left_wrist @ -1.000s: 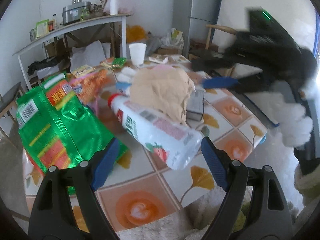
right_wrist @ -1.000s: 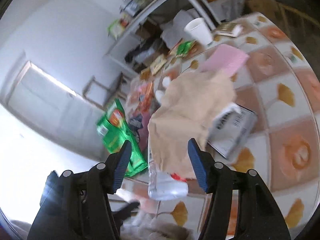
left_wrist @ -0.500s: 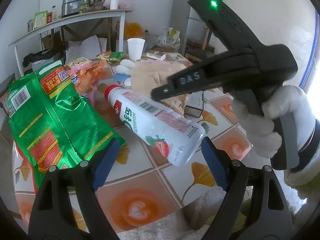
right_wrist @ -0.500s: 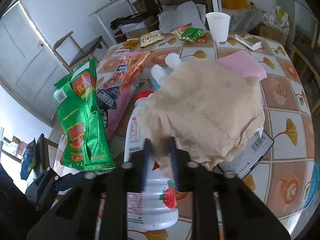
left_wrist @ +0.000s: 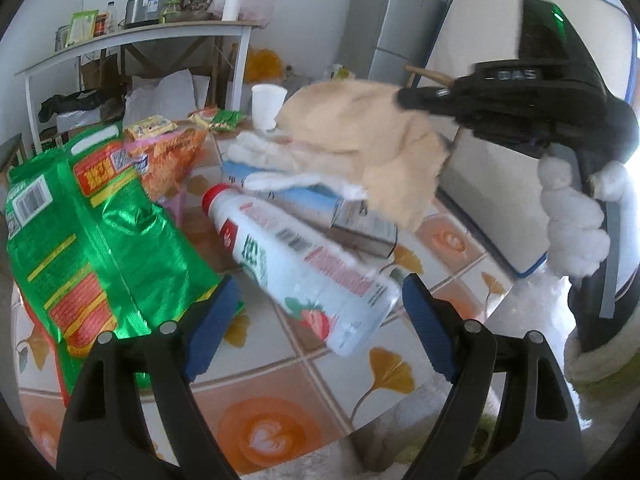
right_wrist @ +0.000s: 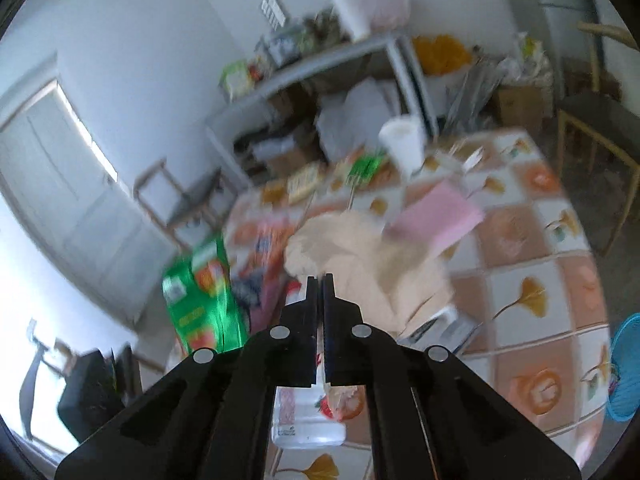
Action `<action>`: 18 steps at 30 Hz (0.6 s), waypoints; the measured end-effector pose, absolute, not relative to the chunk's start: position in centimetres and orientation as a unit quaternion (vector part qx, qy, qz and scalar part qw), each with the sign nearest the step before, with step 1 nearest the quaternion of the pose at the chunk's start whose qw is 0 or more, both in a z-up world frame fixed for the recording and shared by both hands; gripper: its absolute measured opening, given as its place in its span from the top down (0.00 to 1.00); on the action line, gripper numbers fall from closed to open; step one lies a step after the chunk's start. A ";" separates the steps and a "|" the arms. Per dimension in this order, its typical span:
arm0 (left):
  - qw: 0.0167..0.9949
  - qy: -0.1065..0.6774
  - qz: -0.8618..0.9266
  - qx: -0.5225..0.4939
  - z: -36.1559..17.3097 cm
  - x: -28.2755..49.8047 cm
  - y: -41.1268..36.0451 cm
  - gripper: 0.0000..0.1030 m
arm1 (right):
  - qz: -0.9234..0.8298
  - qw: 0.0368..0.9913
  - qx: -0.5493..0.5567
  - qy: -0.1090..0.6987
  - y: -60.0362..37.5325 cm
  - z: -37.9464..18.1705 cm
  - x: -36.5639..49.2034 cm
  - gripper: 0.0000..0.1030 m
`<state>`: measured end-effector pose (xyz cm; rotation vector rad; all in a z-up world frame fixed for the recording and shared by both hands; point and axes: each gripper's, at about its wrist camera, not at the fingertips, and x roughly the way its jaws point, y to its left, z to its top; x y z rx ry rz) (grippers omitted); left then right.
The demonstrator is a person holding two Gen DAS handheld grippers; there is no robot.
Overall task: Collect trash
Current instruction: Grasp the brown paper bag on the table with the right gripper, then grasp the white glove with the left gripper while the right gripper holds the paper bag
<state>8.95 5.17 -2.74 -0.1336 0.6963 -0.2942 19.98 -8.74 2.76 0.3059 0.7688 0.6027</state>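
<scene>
Half a second ago the right gripper (right_wrist: pixel 319 280) was only closing on the crumpled tan paper (left_wrist: pixel 372 136); now its jaws are pinched nearly flat on an edge of it, and the sheet has come up off the heap. From the left wrist it hangs right of centre in the upper half of the frame, clear of the tiled table (left_wrist: pixel 280 432) and above the stacked cartons (left_wrist: pixel 320 204) it had been draped over. The left gripper (left_wrist: pixel 316 324) has not budged: its blue pads stand wide apart at the bottom of the frame with nothing between them, the base of the strawberry milk bottle (left_wrist: pixel 304 268) lying just ahead of them.

The paper itself is soft, creased brown wrapping, bunched into loose folds and drooping to a point at its lower right corner. It looks light and limp, so it will swing rather than hold a shape.

The grip is my worry. Only a thin margin seems to sit between the pads, and the right wrist view is smeared with motion, so a quick swing could tear the edge or let it slip free onto the table. The hanging corner also passes close over the cartons and the bottle's red cap; snagging there could roll the bottle towards the near table edge. The white paper cup (left_wrist: pixel 267 106), upper middle of the left view, stands just behind the paper and could be tipped by a careless sweep.
</scene>
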 end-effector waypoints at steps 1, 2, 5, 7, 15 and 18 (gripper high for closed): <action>0.929 0.335 -0.145 -0.063 -2.4 9.1 5.1 0.23 | 0.284 0.877 0.157 0.355 -9.8 3.5 19.8 0.98; 0.932 0.325 -0.146 -0.058 -1.9 9.5 5.0 0.23 | 0.279 0.882 0.165 0.343 -10.8 4.1 19.6 0.98; 0.938 0.310 -0.147 -0.051 -0.7 11.1 4.8 0.23 | 0.259 0.896 0.183 0.310 -13.8 5.8 18.8 0.98; 0.937 0.309 -0.154 -0.059 0.2 12.7 4.9 0.23 | 0.239 0.904 0.197 0.293 -16.2 6.4 18.0 0.98; 0.896 0.391 -0.203 -0.049 0.2 21.5 2.2 0.23 | 0.202 0.905 0.234 0.294 -21.8 5.2 16.0 0.98; 0.888 0.420 -0.188 -0.021 -0.9 24.2 0.9 0.23 | 0.193 0.898 0.243 0.311 -23.0 3.9 15.7 0.98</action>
